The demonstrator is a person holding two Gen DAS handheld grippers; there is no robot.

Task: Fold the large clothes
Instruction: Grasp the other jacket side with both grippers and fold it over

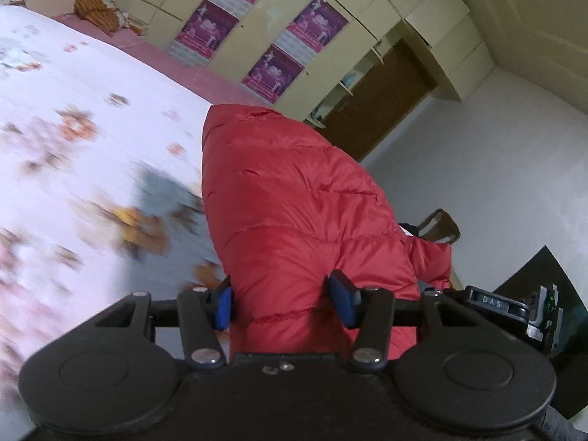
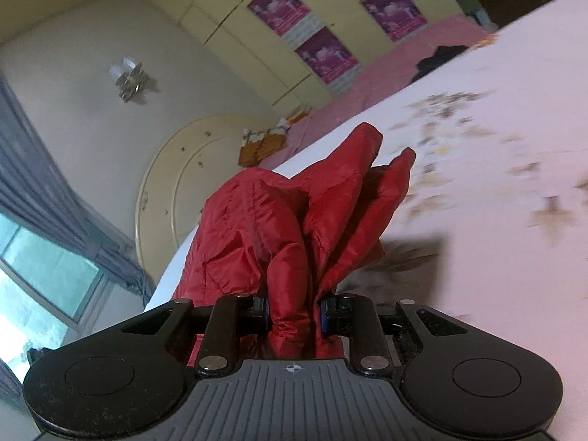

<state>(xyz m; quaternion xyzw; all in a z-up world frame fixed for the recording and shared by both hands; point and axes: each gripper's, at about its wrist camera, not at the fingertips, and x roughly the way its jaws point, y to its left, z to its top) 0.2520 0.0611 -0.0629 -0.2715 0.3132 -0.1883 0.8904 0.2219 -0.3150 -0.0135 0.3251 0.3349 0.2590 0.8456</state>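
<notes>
Bedroom setup, with a floral bedsheet (image 1: 92, 139) spread over a pink-covered bed and cream wardrobe doors (image 1: 330, 7) behind it, plastered with purple posters (image 1: 205, 25). The right-hand camera also catches a round cream headboard (image 2: 161, 191), a wall lamp (image 2: 126, 77) and grey curtains (image 2: 33, 169) by the window.

Main item is a red puffer jacket (image 1: 294, 202), lifted up over the bed. The left gripper (image 1: 283, 303) has its blue pads (image 1: 224, 307) fairly wide apart, with a thick quilted section sitting between them. The right gripper (image 2: 294, 314) is clamped narrow on a bunched-up fold of the same jacket (image 2: 294, 220), fabric fanning out above the jaws. Everything's pretty motion-blurred on the sheet side.
</notes>
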